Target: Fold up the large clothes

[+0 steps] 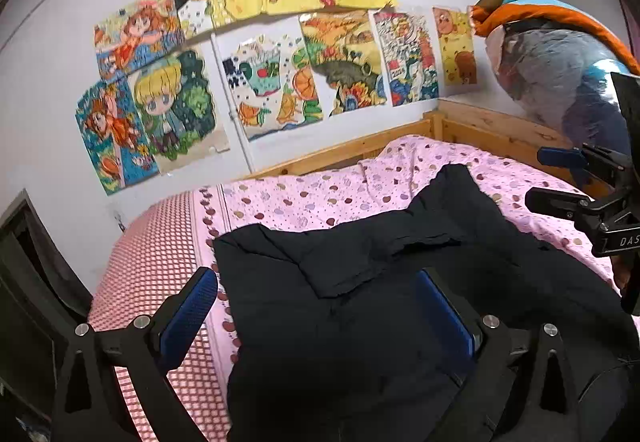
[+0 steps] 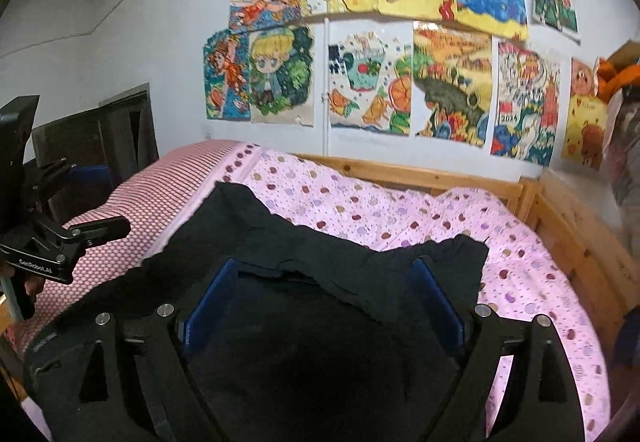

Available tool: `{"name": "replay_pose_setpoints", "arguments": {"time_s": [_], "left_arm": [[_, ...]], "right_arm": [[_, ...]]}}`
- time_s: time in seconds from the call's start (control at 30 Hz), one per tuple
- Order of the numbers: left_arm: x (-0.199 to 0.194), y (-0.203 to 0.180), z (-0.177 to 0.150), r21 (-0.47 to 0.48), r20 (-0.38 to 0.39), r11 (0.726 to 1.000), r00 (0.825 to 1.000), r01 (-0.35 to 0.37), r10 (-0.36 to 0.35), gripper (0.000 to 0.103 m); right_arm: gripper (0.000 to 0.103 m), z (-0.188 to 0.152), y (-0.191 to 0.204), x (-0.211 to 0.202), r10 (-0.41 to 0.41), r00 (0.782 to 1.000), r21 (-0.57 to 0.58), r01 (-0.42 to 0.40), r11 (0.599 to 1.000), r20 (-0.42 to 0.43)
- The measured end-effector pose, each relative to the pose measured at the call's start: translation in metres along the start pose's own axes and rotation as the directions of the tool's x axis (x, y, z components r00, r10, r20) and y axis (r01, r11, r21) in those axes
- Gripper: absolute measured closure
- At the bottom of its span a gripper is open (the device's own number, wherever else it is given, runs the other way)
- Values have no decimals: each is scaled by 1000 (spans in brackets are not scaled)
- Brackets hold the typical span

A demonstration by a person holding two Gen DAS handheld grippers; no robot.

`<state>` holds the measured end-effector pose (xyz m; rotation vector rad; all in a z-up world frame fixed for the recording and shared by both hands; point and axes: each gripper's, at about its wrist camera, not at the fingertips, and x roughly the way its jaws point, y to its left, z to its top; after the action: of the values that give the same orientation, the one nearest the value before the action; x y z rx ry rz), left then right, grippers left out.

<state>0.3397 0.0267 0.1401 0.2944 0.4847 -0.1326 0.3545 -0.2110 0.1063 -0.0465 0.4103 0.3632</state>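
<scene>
We hold our left gripper [image 1: 320,306] tilted slightly downward, its blue-padded jaws spread wide and gripping nothing. Beside it, our right gripper [image 2: 324,298] points likewise, its jaws wide apart and empty.

A black garment [image 1: 360,322] covered the near middle of the bed [image 1: 312,198], leaving pink sheet bare beyond it and to both sides. A wooden rail [image 2: 420,172] closed off the far edge and the right end. A bulky plastic-wrapped bundle [image 1: 560,70] stood over the right corner. Dark furniture [image 2: 120,138] stood just past the left end.
</scene>
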Motion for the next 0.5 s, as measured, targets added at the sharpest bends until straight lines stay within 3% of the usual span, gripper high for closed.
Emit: {"name": "replay_pose_setpoints", "arguments": {"time_s": [0.5], "left_arm": [[-115,3,-4,45,-40,999,999,-17,19,2]], "right_arm": [[14,-2,47,-112,9,999,-55,-6,998,41]]}}
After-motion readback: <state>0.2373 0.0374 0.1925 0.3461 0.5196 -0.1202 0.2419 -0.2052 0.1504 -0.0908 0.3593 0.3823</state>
